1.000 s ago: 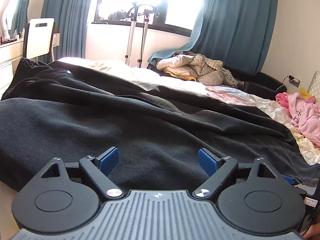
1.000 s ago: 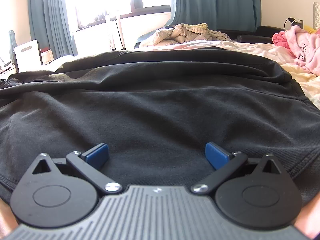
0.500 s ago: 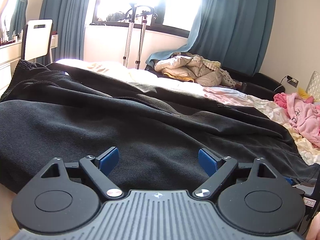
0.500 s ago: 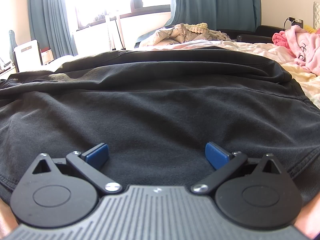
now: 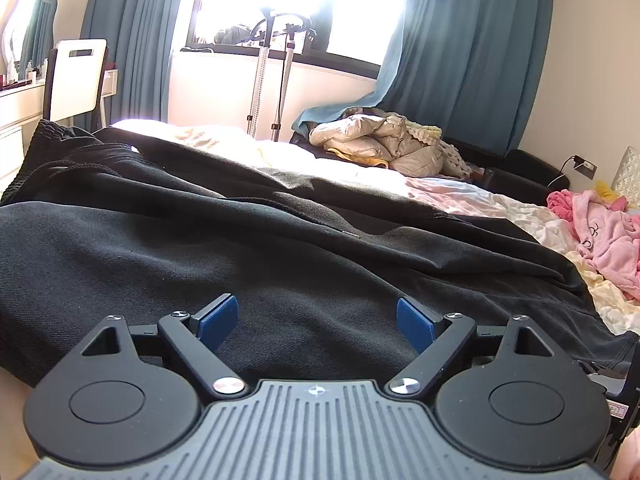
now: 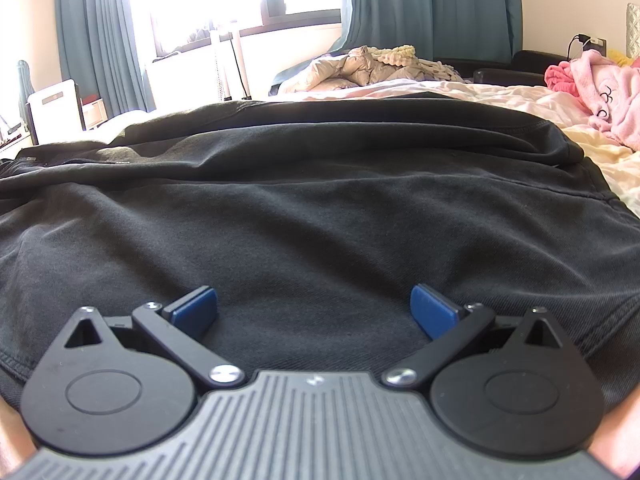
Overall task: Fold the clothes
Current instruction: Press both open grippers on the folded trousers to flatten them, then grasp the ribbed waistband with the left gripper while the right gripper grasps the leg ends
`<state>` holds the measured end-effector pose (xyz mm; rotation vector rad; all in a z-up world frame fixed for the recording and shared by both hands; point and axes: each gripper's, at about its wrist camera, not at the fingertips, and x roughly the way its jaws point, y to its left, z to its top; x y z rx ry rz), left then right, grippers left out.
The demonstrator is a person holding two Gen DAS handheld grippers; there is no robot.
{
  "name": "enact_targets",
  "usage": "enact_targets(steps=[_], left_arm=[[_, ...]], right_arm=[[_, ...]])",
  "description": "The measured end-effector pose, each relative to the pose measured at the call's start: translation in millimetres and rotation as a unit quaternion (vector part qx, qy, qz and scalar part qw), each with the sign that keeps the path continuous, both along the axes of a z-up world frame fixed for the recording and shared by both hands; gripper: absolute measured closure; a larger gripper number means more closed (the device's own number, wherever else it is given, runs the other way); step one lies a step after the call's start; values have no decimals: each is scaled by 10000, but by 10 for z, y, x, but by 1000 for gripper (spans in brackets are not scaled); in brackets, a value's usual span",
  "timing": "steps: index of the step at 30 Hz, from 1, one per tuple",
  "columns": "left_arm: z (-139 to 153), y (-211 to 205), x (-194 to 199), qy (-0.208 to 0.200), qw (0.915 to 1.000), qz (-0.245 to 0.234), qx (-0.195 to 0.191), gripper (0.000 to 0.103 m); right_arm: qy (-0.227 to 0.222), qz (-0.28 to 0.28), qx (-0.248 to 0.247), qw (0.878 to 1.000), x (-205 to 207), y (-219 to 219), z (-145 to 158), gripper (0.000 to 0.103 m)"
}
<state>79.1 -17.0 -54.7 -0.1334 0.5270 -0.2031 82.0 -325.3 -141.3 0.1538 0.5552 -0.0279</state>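
Barely anything has shifted since a second ago: the left hand-held gripper has tipped up a touch, while the right hand-held gripper sits just as before. Both are spread wide with nothing between their blue pads, low over one black garment laid flat across the bed. Further out are one pink robe, one beige puffy jacket, two teal curtains and one white chair.

left tool spread wide, right tool likewise
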Motion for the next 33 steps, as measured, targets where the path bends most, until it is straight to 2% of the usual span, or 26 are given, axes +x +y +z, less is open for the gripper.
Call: enact_targets(steps=[10,17,21,24,26,28,30,33], left_arm=[[71,146,5,66,9995,257,-190,14],[252,601,-111,292,9946,711,-699,14],[356,862,-219,329,9922,877,-826,13],[452,1065,-287,295,9899,965,-994,12],[495,1234,-317,309,9865,1019,-1241,11],[498,1400,-327,330,9803,1161,-1563,11],[496,1567,-335,351,9724,1314,-1894,11],[426,1801,-302,587,9549,1664,-2387,10]], right_arm=[[-15,6,9,10000,2,-13,-5,0],[-46,-45,-31,10000,8,2,-16,0],[117,-37,-257,9996,89,62,2,0],[216,-16,-142,9997,119,21,40,0],[319,-53,72,9995,153,-34,143,0],[191,-139,460,9987,127,-125,299,0],[-283,-163,655,9973,1,-224,548,0],[-867,-750,477,9923,-213,-393,952,0]])
